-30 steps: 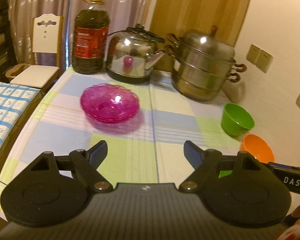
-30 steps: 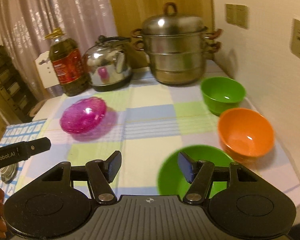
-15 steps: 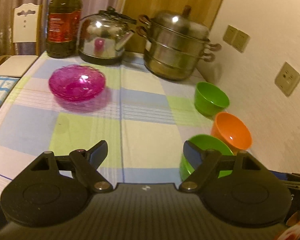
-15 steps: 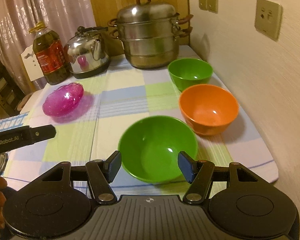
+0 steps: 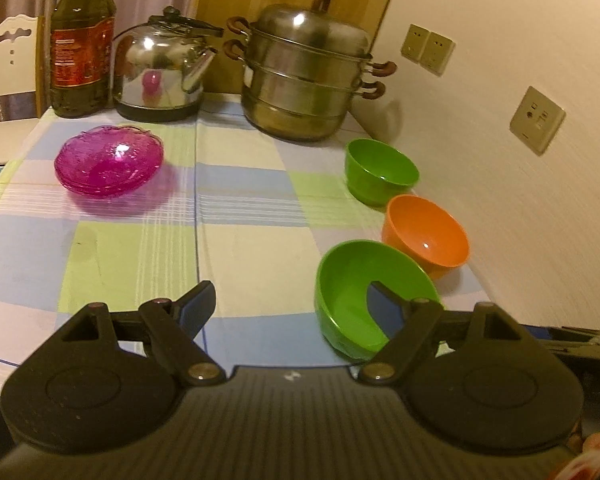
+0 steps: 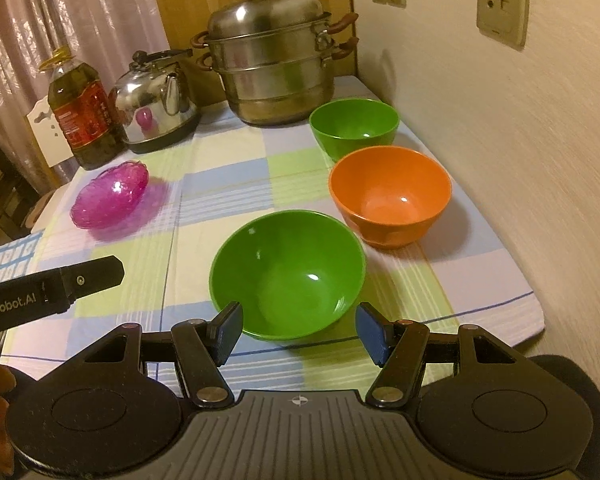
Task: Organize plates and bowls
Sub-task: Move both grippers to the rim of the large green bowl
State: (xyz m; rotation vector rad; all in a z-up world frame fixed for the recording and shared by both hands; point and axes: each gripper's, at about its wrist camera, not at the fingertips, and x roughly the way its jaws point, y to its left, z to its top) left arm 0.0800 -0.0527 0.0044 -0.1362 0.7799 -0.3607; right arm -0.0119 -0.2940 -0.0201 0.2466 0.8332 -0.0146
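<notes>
Both the left gripper (image 5: 288, 300) and right gripper (image 6: 300, 330) are standing open; "enRobot.AI" is showing on the left gripper, left of the near green bowl (image 6: 286, 274).

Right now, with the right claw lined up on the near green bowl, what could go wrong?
1. The right claw is open and empty at the near green bowl; the smooth curved rim may slip out when pinched.
2. That bowl sits close to the orange bowl, so a push forward could knock the two together.
3. The bowl is near the table's front edge; a fumbled grasp might drag it off, perhaps with the checked cloth.
</notes>
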